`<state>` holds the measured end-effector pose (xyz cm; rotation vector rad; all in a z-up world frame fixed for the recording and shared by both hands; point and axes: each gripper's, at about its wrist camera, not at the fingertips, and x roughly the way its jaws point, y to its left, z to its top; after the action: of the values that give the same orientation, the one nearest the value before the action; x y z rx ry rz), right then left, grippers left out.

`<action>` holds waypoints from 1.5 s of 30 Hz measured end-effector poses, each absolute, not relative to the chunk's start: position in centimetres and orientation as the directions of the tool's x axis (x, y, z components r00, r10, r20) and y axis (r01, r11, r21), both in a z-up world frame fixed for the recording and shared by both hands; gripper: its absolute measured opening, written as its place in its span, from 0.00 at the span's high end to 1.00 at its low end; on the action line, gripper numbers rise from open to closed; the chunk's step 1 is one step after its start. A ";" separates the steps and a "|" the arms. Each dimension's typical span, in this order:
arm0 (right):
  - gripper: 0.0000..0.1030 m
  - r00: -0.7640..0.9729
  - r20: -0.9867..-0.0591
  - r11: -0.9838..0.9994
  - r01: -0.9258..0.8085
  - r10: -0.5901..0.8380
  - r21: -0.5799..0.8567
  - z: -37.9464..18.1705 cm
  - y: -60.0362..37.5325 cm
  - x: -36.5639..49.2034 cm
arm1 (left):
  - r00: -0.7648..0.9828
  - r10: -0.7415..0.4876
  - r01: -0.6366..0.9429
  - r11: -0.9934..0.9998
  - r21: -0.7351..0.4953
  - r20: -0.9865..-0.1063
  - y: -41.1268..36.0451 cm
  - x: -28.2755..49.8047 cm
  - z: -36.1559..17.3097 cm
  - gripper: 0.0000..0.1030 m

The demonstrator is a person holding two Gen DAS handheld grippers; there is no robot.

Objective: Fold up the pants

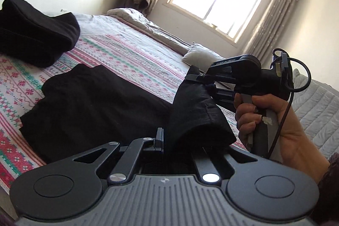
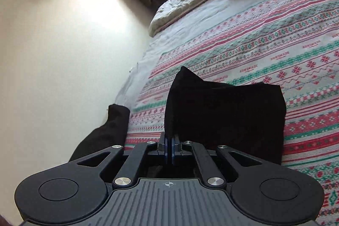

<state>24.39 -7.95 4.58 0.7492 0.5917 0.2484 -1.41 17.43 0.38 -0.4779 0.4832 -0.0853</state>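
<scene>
Both tools clamp the black pants (image 1: 89, 103), one end lifted over the bed (image 1: 131, 50): left tool (image 1: 169, 141) and right tool (image 1: 196, 77) each pinch a corner. Rest lies mid-bed. Keep corners level, carry across evenly, align edges before release.

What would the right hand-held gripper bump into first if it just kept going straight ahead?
Probably the black pants it already pinches: the right hand-held gripper is shut on their edge, and the cloth rises right in front of it. Beyond lies the patterned bedspread; depth is hard to judge.
</scene>
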 end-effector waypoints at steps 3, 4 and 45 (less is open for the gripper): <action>0.97 0.796 -0.432 0.722 -0.009 0.423 0.692 4.2 -6.0 25.7 | 0.879 -0.173 -0.088 0.857 -0.508 -0.445 19.5 -1.6 0.4 0.87; 0.97 0.792 -0.436 0.722 -0.009 0.428 0.692 4.0 -5.4 26.0 | 0.878 -0.170 -0.104 0.845 -0.525 -0.448 20.1 -1.8 0.5 0.87; 0.25 0.733 -0.480 0.756 -0.072 0.482 0.650 3.4 -4.4 23.2 | 0.818 0.024 -0.176 0.962 -0.211 -0.575 29.5 4.4 3.9 0.00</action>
<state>23.19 -4.45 3.45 0.6492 0.6871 0.3293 4.38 29.46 3.92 -0.2611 0.6051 0.1080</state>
